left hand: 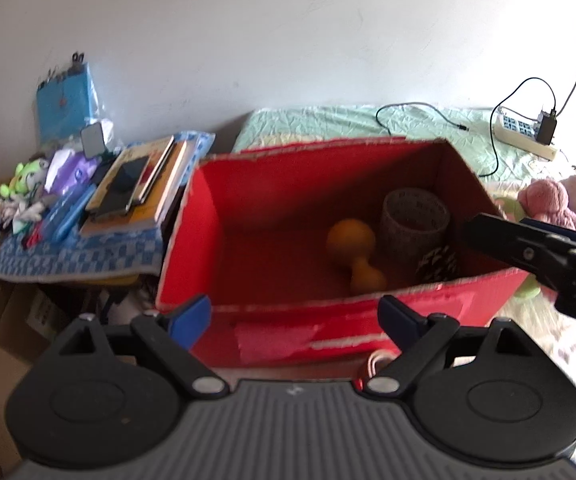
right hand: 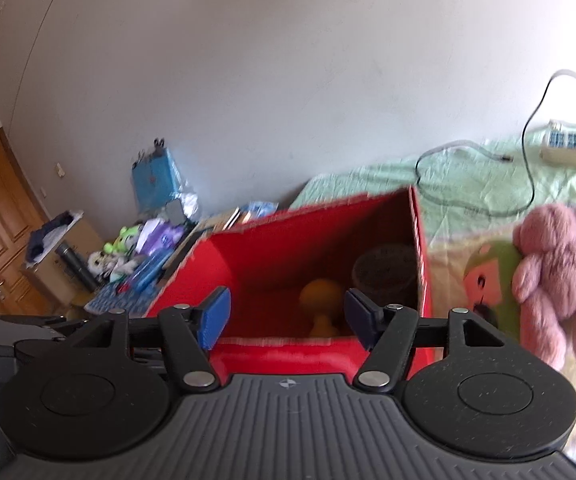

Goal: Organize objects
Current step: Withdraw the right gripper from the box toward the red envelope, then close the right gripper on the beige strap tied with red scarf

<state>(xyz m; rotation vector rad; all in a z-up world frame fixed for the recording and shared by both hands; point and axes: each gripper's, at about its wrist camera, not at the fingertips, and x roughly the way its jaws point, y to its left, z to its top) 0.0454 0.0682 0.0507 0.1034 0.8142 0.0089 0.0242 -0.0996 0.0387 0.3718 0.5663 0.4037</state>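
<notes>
We see the red cardboard box [left hand: 340,240] filling the middle of the left wrist view, open at the top, resting on the bed; in the right wrist view it [right hand: 316,248] sits at centre, just above the fingers. Inside it, toward the right half of the floor, lies an orange dumbbell [left hand: 354,254], and just right of that stands a dark patterned cylindrical cup [left hand: 415,220] against the right wall; whether the two touch we cannot tell. Our left gripper [left hand: 294,320] is at the lower centre of its frame, before the box's near wall, its blue-tipped fingers [left hand: 191,318] spread wide with nothing between them. Our right gripper [right hand: 285,314] is likewise released, fingers apart and empty, low in its frame over the box's near edge; its black body also juts in at the right edge of the left wrist view. To the right of the box in the right wrist view lies a pink plush toy [right hand: 560,276], beside a green and pink toy [right hand: 488,276] that is partly hidden. Beyond the box the green quilt [left hand: 328,120] stretches to the white wall, with a power strip [left hand: 524,134] and a black cable [left hand: 440,114] at the upper right. At the left of the left wrist view, a blue checked cloth [left hand: 75,256] carries stacked books [left hand: 139,184], a phone [left hand: 121,192], small plush toys [left hand: 19,188] and a blue bag [left hand: 65,100].
</notes>
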